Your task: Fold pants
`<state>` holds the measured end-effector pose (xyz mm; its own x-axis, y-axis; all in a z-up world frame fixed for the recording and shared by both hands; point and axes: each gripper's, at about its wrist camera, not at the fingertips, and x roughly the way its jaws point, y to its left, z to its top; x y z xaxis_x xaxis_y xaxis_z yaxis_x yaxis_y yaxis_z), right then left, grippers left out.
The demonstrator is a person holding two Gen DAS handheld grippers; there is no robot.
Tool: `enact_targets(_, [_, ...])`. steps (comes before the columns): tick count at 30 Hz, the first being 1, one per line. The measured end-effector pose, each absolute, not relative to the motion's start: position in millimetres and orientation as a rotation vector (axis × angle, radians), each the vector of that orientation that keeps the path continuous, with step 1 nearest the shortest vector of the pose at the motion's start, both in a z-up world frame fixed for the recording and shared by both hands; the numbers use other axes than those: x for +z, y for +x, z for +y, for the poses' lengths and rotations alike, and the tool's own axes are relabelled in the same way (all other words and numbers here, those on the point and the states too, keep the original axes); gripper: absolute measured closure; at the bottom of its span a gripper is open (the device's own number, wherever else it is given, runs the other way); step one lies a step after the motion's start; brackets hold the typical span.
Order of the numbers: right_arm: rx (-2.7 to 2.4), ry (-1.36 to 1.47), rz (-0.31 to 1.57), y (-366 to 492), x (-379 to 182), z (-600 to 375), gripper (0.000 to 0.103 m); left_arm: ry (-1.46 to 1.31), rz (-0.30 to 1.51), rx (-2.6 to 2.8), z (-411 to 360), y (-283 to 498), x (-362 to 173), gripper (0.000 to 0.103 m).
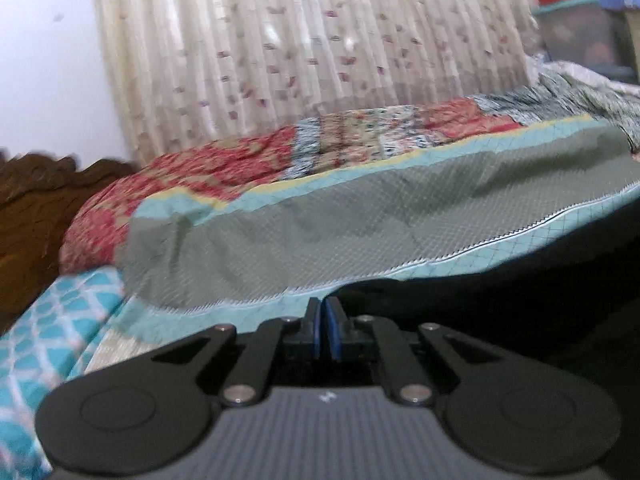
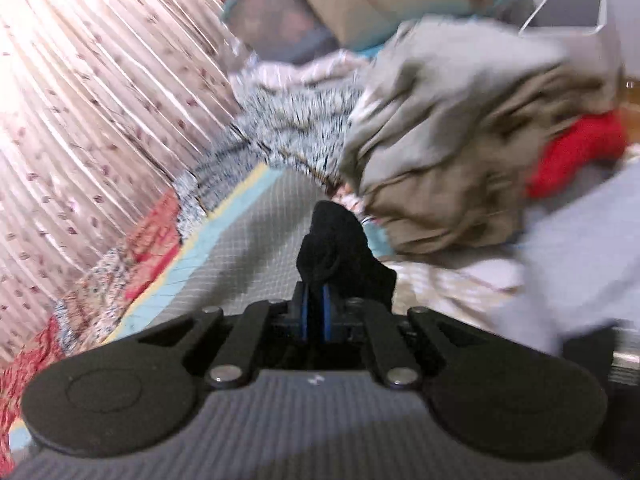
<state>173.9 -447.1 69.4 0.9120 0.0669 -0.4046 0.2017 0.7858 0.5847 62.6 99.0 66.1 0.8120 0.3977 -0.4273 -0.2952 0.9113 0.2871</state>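
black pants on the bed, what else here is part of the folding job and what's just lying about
In the job:
- black pants
- left gripper, shut on the pants edge
- right gripper, shut on a bunch of the pants

Lying about:
- beige garment pile
- red cloth
- patchwork quilt
- curtain

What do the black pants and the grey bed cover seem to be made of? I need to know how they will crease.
Black pants: a soft, matte fabric, possibly knit; it bunches in rounded folds with no shine, though blur hides the weave. Grey bed cover: looks like thin quilted cloth, matte; a fine stitched grid covers it, and it wrinkles softly at the teal border.
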Motion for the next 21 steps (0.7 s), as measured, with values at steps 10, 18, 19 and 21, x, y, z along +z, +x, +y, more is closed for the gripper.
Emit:
enact_targets(10, [-0.153,0.645,0.451,9.7,5.1,-490.5,0.092,0.125,0.624,0.333,71.3,-63.9,26.6,0.098])
enact_targets(18, [-0.363,0.732,0.472,4.7,-31.9,-511.4,0.049,0.099,0.718,0.276,59.4,-106.8,10.0,0.092])
enact_targets(19, [-0.363,0.722,0.449,2.4,-27.2,-509.3,0.049,0.06,0.707,0.278,63.2,-111.4,14.3,0.09])
enact_targets(21, [-0.371,0.691,0.419,-1.2,-17.7,-506.9,0.049,-0.072,0.686,0.3,83.6,-116.5,28.5,0.072])
